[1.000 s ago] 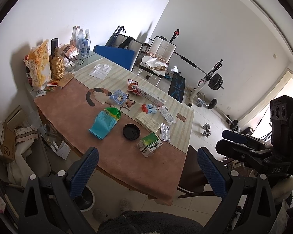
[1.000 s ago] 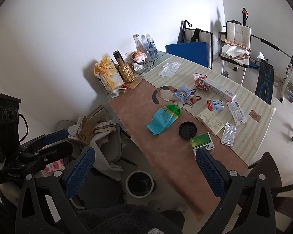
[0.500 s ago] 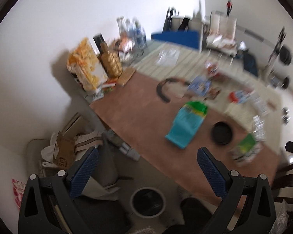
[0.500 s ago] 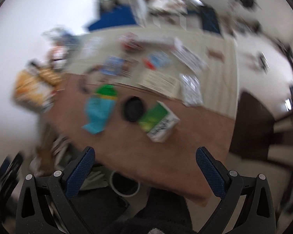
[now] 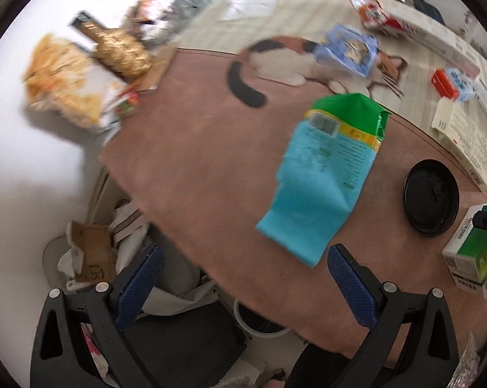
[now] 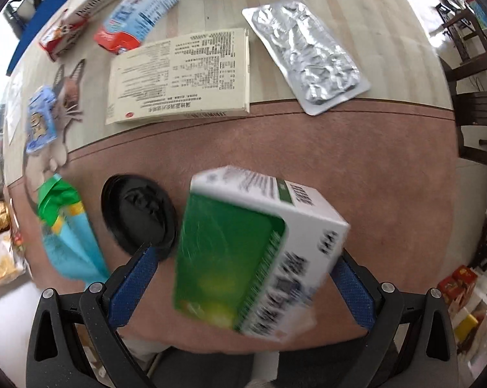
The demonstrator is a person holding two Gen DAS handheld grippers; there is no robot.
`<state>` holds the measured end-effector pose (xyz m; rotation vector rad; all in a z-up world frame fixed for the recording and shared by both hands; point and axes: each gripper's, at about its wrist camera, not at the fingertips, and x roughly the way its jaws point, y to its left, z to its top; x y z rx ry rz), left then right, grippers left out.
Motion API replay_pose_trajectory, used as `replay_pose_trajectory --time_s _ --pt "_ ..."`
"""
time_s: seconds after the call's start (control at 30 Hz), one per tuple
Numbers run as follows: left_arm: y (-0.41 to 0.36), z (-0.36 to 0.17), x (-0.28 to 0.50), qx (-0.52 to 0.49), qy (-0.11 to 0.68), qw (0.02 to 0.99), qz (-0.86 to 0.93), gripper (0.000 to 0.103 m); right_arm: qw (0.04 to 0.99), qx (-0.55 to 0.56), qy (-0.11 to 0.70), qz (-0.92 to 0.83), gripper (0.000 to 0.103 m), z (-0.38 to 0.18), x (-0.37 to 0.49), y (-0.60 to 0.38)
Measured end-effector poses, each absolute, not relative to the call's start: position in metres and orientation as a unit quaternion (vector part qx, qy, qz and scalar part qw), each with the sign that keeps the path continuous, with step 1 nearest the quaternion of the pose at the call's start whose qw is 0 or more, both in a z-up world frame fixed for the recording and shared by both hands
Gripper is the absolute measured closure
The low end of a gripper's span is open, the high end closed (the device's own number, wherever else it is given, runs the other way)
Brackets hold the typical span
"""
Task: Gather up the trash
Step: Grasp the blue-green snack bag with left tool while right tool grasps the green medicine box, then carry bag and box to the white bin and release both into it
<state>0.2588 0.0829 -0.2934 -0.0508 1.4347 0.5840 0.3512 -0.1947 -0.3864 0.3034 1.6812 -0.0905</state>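
Observation:
A green and white carton (image 6: 256,252) lies on the brown table mat, between the wide-open fingers of my right gripper (image 6: 243,284); the pads stand apart from its sides. The carton also shows at the right edge of the left wrist view (image 5: 473,252). A blue and green empty bag (image 5: 324,177) lies flat just ahead of my open, empty left gripper (image 5: 243,278), near the table's front edge. A black round lid (image 6: 138,215) lies between bag and carton. Further back lie a silver blister pack (image 6: 308,55), a cream flat box (image 6: 182,77) and small wrappers.
Snack bags and a gold bottle (image 5: 120,51) stand at the table's far left against the wall. A round bin (image 5: 259,326) sits on the floor under the table edge, beside a chair with cardboard and cloth (image 5: 94,258). Dark chairs (image 6: 476,106) stand to the right.
Both grippers have dropped much closer to the table. The right one has closed in around the green carton; the left one has moved toward the blue bag. Both stay open.

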Motion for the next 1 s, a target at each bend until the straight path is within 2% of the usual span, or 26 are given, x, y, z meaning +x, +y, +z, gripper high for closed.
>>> replay_pose_trajectory --time_s 0.03,0.07,0.1,0.47,0.53,0.77,1.0 --pt "0.083 -0.299 0.266 -0.025 0.652 0.714 0.253 0.0 0.656 0.128 0.743 -0.039 0.006 -0.388 0.355 -0.193" --pt "0.085 -0.305 0.274 -0.028 0.657 0.714 0.24 0.0 0.658 0.121 0.742 -0.038 0.021 -0.387 0.358 -0.193" --pt "0.086 -0.311 0.283 -0.031 0.661 0.715 0.225 0.0 0.662 0.112 0.74 -0.035 0.028 -0.385 0.362 -0.193" --pt "0.089 -0.385 0.36 -0.051 0.717 0.689 0.094 0.0 0.685 0.065 0.726 0.008 0.028 -0.357 0.409 -0.204" --pt "0.094 -0.393 0.365 -0.062 0.717 0.689 0.091 0.012 0.68 0.061 0.731 0.011 0.028 -0.365 0.419 -0.21" --pt "0.104 -0.386 0.363 -0.093 0.694 0.708 0.097 0.024 0.677 0.053 0.734 0.018 0.028 -0.369 0.426 -0.211" --pt "0.092 -0.358 0.34 -0.104 0.667 0.728 0.12 0.024 0.688 0.034 0.724 0.033 0.028 -0.36 0.41 -0.204"
